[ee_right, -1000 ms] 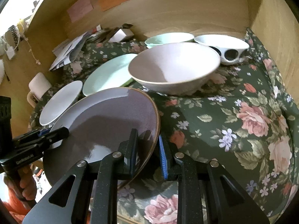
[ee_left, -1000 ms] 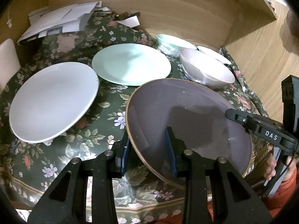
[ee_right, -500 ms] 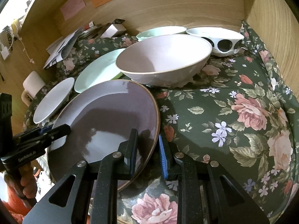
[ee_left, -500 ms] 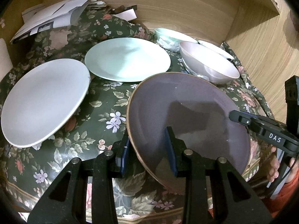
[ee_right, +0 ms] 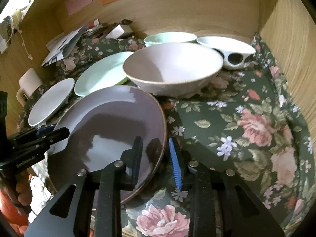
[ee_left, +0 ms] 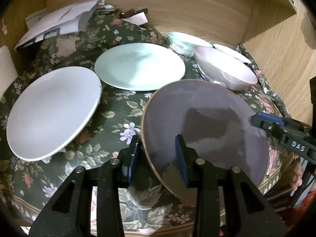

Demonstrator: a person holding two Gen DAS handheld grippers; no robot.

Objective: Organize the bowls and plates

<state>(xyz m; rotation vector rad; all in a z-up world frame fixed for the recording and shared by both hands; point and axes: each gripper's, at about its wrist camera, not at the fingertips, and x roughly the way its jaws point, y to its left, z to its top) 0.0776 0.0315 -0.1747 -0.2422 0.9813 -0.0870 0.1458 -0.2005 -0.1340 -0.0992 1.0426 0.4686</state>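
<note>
A purple plate (ee_left: 205, 130) with a brown rim is held off the floral cloth by both grippers. My left gripper (ee_left: 157, 156) is shut on its left rim, and my right gripper (ee_right: 156, 154) is shut on its right rim; the plate also shows in the right wrist view (ee_right: 110, 128). A white plate (ee_left: 53, 110) lies at the left and a mint plate (ee_left: 138, 67) behind it. A pale pink bowl (ee_right: 171, 67) stands beyond the purple plate, with a mint bowl (ee_right: 169, 37) and a white bowl (ee_right: 227, 48) behind it.
The dishes sit on a dark floral cloth (ee_right: 246, 122) inside a wooden alcove with a back wall (ee_left: 197, 9) and a right side wall (ee_right: 292, 39). Loose papers (ee_left: 59, 25) and a small box (ee_right: 120, 29) lie at the back left.
Both grippers have carried the purple plate a little forward towards the pink bowl and the mint plate. The grip on the rim is unchanged.
</note>
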